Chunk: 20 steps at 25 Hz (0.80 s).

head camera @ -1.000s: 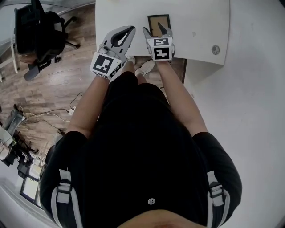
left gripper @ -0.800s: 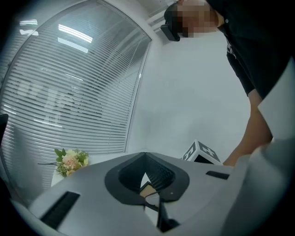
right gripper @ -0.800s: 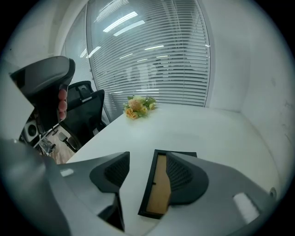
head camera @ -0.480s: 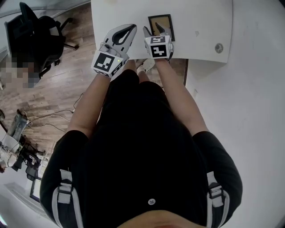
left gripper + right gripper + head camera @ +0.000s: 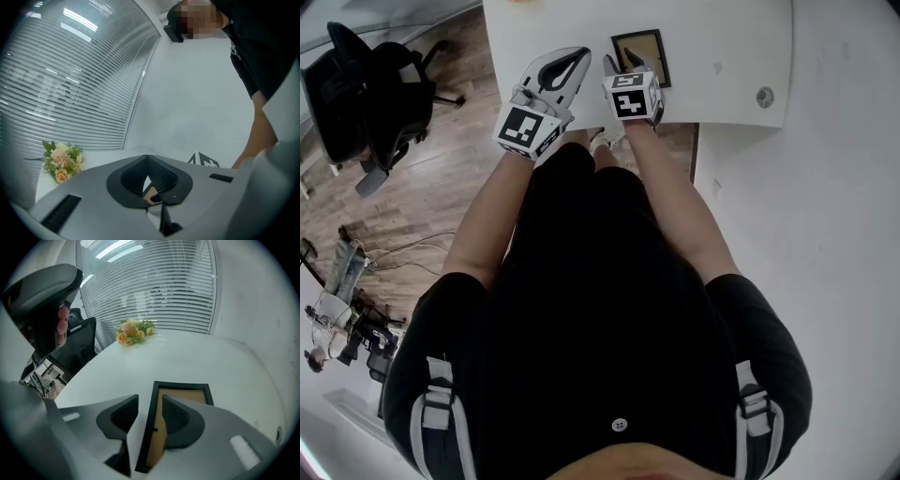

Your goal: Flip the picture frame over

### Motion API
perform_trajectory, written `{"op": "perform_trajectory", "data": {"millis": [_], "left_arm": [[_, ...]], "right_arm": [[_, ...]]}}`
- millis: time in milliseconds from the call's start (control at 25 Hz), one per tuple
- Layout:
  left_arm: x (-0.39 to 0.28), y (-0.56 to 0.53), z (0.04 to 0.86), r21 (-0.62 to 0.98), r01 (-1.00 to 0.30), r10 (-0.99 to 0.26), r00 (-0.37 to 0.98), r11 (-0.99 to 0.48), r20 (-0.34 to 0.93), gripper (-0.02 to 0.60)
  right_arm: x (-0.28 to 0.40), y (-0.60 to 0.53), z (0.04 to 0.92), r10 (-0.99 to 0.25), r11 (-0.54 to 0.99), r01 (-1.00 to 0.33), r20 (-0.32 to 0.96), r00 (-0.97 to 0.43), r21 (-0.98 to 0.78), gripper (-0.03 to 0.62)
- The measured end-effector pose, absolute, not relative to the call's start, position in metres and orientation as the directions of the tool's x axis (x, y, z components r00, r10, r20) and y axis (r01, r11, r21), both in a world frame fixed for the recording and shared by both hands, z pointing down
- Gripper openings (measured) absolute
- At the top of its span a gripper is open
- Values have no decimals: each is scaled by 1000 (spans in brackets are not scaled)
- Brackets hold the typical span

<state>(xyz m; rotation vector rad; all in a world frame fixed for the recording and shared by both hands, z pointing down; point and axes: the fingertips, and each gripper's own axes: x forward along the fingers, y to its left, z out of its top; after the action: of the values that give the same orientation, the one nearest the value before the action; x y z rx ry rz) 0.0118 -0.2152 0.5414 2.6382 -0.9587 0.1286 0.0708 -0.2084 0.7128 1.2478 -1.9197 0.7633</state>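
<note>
The picture frame [image 5: 643,45] lies flat on the white table [image 5: 722,37], black rim and brown backing [image 5: 187,394] facing up. My right gripper [image 5: 628,62] points steeply down over its near left part. Its jaws have just been closing and now straddle the frame's left rim [image 5: 150,399]. A gap still shows between the left pad and the rim. My left gripper [image 5: 578,56] hovers just left of the frame, nearly level. Its fingertips [image 5: 147,157] meet, with nothing held. A sliver of the frame [image 5: 151,194] shows through the loop they form.
A small bunch of flowers [image 5: 132,331] lies at the table's far left. A round grommet [image 5: 765,97] sits near the table's right front corner. A black office chair [image 5: 366,94] stands on the wooden floor to the left, with cables [image 5: 356,272] nearer the wall.
Both grippers have sunk toward the table. The right gripper's jaws have narrowed around the frame's left rim. The frame itself has not moved.
</note>
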Motion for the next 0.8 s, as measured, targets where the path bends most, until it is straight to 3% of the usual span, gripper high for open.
{"op": "perform_trajectory", "data": {"millis": [520,800], "left_arm": [[8,-225,549,307,-620,-584,784,-722,211,3],[7,-226,540,298,-618,-585,786,-728,200,3]], "right_arm": [[75,-210,727,-508,347,-938,843,-177,12,58],[80,-212,716,-521,274,-960,830,-200,-59,51]]}}
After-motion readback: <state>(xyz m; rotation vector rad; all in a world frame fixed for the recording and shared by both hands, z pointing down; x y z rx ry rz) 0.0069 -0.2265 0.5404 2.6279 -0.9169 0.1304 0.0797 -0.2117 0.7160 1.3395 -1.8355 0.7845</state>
